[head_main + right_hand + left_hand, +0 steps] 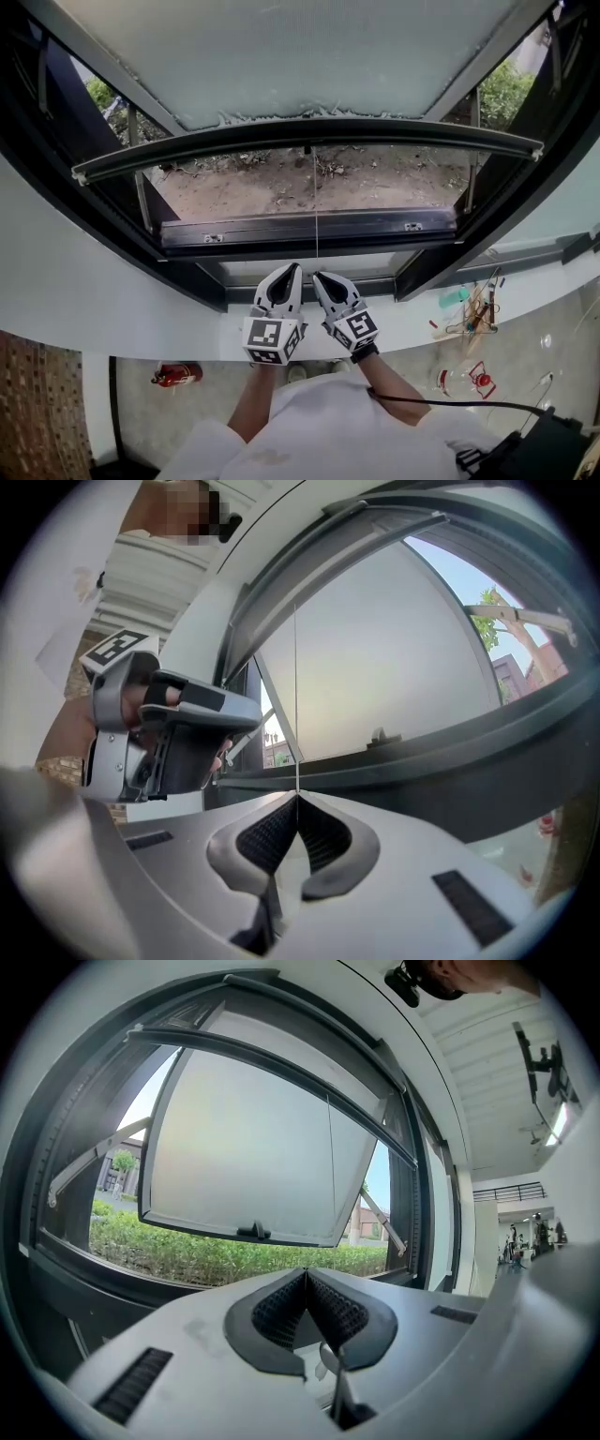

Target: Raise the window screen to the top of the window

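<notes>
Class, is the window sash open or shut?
Open: the sash swings outward at the bottom, with hedge visible under its lower edge.

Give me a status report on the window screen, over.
Left gripper shut, empty. Right gripper shut on pull cord. Screen bar sits high, cord taut. Nothing in the way.
</notes>
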Demonstrator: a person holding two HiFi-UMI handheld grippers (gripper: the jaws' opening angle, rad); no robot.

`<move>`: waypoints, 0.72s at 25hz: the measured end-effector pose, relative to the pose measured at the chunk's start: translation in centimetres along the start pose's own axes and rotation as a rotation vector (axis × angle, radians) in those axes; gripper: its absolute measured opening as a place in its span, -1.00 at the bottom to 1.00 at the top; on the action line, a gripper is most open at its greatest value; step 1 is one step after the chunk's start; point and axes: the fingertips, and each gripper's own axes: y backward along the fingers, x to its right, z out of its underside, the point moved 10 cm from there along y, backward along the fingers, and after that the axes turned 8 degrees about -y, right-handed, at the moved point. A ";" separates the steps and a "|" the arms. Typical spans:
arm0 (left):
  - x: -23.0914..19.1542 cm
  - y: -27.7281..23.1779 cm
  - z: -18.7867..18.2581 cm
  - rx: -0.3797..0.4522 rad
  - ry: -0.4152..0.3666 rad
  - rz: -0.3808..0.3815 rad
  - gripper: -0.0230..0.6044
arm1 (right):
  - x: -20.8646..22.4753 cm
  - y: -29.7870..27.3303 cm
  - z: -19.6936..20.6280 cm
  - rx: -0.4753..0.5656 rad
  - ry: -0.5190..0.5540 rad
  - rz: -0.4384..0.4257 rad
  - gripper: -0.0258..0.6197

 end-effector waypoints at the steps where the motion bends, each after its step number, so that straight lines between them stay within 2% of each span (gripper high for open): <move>1: 0.1 0.0 0.0 0.000 0.001 0.002 -0.92 | -0.1 0.0 -0.5 0.014 0.002 -0.002 -0.92; 18: 0.4 0.4 -0.1 0.019 0.008 0.009 -0.92 | -3.0 0.4 -7.9 0.215 0.008 -0.058 -0.92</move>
